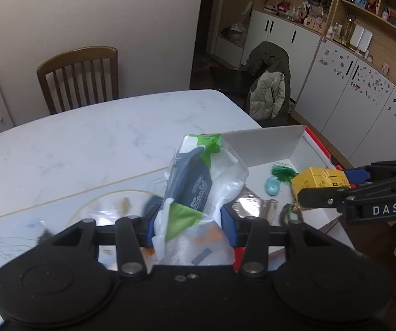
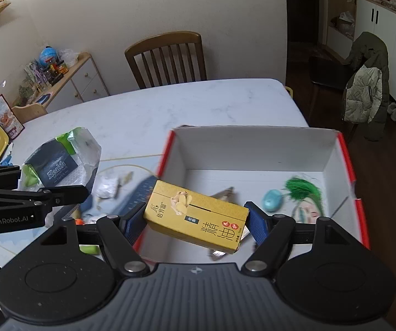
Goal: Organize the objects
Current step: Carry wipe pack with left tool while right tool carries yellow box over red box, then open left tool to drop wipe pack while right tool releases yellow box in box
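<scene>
While I am holding both tools level above the white marble surface (image 2: 148,110), my left tongs (image 1: 191,218) are gripping one crinkled clear plastic bag with a navy and green paper pack inside (image 1: 198,182), lifted beside the box. My right tongs (image 2: 195,220) are clamping one yellow rectangular carton (image 2: 198,218), tilted, over the near left corner of the one open white cardboard box with red edges (image 2: 253,149). One light-blue oval object (image 2: 272,200) and one green tassel (image 2: 302,187) are lying inside it.

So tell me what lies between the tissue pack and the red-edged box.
In the right wrist view, a crumpled white wrapper lies on the table between the tissue pack and the red-edged box.
</scene>
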{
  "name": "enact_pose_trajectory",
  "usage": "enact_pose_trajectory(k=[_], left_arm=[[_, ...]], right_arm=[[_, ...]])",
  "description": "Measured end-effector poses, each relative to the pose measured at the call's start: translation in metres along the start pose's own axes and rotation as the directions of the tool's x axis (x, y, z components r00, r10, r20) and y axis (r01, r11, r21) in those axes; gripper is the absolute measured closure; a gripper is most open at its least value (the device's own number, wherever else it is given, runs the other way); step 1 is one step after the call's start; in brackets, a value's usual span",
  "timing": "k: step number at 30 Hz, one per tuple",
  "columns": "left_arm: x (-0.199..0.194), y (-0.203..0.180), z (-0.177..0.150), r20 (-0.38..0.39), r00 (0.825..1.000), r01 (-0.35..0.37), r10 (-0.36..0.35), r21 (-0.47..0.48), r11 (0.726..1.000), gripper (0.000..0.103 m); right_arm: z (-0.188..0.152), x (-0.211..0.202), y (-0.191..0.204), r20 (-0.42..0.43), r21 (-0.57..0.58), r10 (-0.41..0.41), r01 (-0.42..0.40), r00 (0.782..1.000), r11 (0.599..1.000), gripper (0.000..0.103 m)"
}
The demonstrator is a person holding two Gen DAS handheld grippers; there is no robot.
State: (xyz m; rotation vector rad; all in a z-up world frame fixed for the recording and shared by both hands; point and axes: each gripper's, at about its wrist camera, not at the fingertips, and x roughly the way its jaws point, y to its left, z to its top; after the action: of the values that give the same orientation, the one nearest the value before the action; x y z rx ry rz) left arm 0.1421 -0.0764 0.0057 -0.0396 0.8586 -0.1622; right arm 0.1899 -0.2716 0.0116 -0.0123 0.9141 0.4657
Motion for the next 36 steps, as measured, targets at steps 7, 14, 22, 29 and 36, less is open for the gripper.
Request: enact_pose_trajectory(k=[7,14,22,29,36], left_arm=[[0.030,-0.036,0.006,-0.028,1.000,0.004,-0.004,0.005,1.000,0.058],[0.067,-0.065,0.018,-0.070,0.998,0.001,0.000,0.014,1.000,0.058],[0.121,-0.092,0.037,-0.138,0.990,0.010,-0.002,0.052,0.999,0.058],[0.169,-0.103,0.042,-0.204,0.979,0.011,0.005,0.077,0.997,0.058],[0.200,-0.108,0.045,-0.229,0.973,-0.004,0.022,0.077,0.997,0.058]], right_arm=[[0.000,0.007,-0.047,-0.020,-0.007,-0.010,0.009,1.000,1.000,0.028],[-0.007,0.022,-0.087,-0.049,0.014,-0.029,0.030,0.998,0.999,0.028],[-0.013,0.047,-0.107,-0.087,-0.010,-0.003,0.002,0.996,1.000,0.028],[-0.020,0.072,-0.106,-0.139,-0.066,0.006,-0.016,0.990,0.998,0.028],[-0.020,0.089,-0.103,-0.154,-0.118,0.010,-0.028,0.988,0.993,0.028]])
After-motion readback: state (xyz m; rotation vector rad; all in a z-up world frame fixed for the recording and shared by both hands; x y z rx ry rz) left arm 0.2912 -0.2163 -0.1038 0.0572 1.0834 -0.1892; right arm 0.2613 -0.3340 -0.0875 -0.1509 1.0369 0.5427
